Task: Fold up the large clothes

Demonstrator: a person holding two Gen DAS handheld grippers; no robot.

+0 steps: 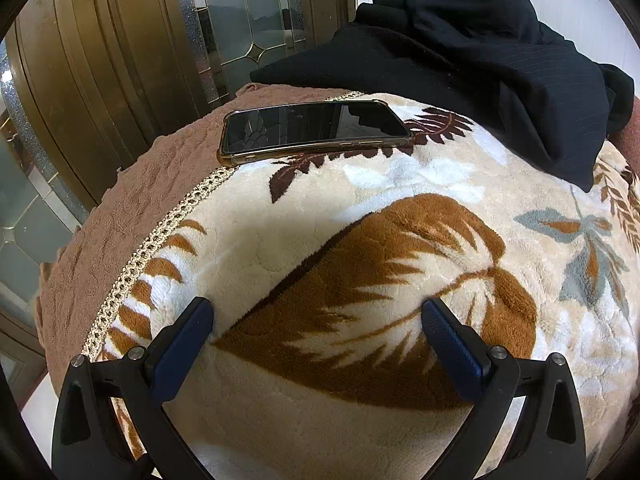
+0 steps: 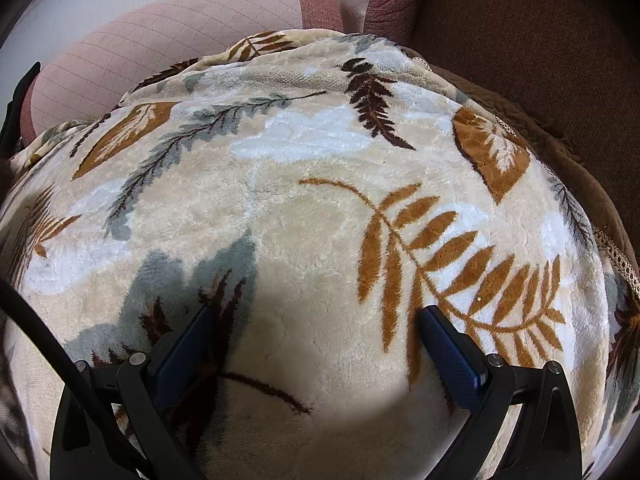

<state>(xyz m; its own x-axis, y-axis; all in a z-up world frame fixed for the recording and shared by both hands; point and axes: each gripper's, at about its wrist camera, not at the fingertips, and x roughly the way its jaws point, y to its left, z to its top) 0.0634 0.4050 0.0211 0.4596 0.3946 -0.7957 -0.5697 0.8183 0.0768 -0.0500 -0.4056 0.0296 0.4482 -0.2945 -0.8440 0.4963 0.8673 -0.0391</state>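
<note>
A dark navy pinstriped garment (image 1: 492, 52) lies crumpled at the far right of the leaf-patterned cream blanket (image 1: 280, 220) in the left wrist view. My left gripper (image 1: 318, 312) is open and empty, low over the blanket, well short of the garment. My right gripper (image 2: 316, 320) is open and empty, close over the same blanket (image 2: 304, 184). The garment does not show in the right wrist view.
A phone (image 1: 312, 128) in a clear case lies on the blanket between my left gripper and the garment. A brown border (image 1: 132, 184) edges the blanket at left, with a glass-panelled door (image 1: 248, 20) behind. Pink cushions (image 2: 168, 36) and a brown sofa back (image 2: 540, 40) stand beyond the blanket.
</note>
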